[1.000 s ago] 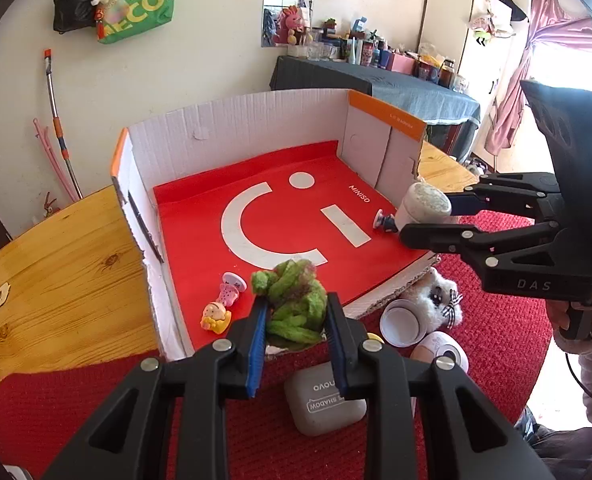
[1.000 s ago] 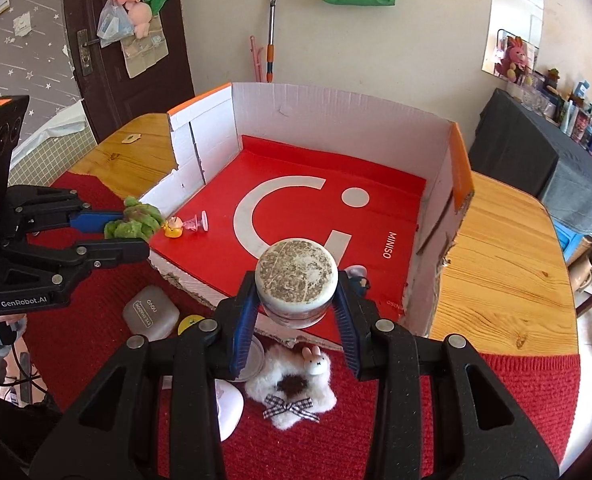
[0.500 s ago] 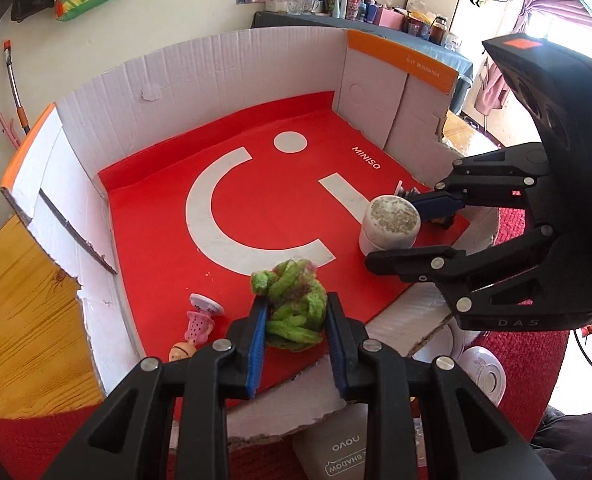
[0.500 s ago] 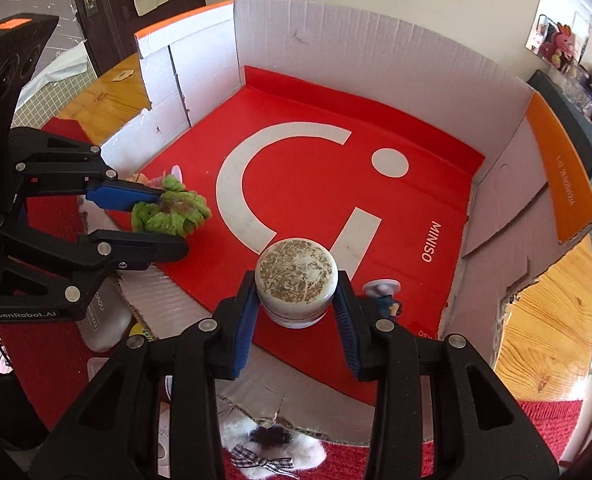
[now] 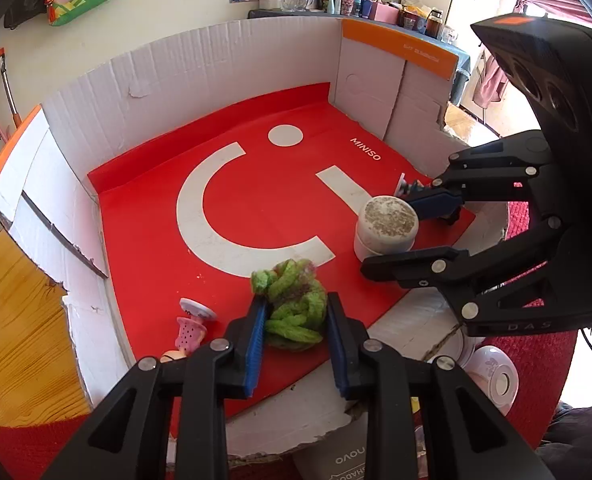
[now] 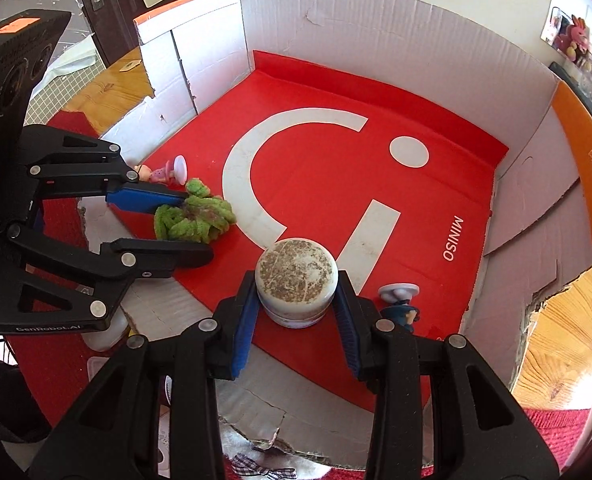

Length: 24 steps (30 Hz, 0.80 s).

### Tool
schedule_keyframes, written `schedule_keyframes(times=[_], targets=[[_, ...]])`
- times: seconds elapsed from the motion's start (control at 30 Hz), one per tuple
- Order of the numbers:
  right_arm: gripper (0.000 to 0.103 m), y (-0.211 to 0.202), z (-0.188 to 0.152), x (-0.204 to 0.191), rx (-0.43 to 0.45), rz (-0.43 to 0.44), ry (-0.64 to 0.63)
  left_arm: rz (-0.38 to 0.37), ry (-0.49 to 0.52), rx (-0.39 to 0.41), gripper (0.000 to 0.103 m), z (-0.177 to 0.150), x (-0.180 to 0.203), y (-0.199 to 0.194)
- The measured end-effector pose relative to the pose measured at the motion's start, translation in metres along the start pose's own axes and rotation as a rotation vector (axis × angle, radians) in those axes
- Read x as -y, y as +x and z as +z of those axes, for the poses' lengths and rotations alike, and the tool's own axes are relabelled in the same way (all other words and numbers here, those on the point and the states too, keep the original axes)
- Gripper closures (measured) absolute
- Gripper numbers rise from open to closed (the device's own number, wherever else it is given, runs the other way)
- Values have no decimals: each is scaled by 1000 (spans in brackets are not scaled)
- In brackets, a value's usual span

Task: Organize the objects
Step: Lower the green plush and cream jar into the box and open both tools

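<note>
A cardboard box (image 5: 200, 76) with a red floor and a white smile mark lies open in front of both grippers. My left gripper (image 5: 294, 316) is shut on a green fuzzy toy (image 5: 292, 304), held low over the box's near left part. In the right wrist view the same left gripper (image 6: 194, 228) and green toy (image 6: 194, 220) show at the left. My right gripper (image 6: 296, 300) is shut on a round white jar (image 6: 296, 276) with a speckled lid, down at the red floor near the front right. The jar (image 5: 386, 224) also shows in the left wrist view.
A small pink figure (image 5: 190, 328) lies in the box's near left corner, and a small blue figure (image 6: 400, 304) lies beside the jar. Outside the front wall are a grey case (image 5: 348, 460), a white round object (image 5: 492, 380) and a bow-tied plush (image 6: 264, 468) on red cloth. Wooden tabletop (image 5: 16, 320) flanks the box.
Both grippers have moved forward and down over the front wall into the box, carrying the green toy and the jar. Both grips look unchanged.
</note>
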State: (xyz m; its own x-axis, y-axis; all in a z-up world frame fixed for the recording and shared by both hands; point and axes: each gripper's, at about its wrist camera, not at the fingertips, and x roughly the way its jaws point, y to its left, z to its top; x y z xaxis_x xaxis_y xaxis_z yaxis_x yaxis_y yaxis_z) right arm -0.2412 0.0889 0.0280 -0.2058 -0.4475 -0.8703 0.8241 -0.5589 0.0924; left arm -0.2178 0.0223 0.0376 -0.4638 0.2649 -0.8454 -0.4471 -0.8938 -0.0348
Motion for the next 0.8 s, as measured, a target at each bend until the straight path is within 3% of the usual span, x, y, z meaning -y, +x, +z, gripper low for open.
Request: schedule_keyframes(times=[0.8], targets=[[60,6,6,-6,-6,-9,-13,3,-2,1,71,-1,1,0]])
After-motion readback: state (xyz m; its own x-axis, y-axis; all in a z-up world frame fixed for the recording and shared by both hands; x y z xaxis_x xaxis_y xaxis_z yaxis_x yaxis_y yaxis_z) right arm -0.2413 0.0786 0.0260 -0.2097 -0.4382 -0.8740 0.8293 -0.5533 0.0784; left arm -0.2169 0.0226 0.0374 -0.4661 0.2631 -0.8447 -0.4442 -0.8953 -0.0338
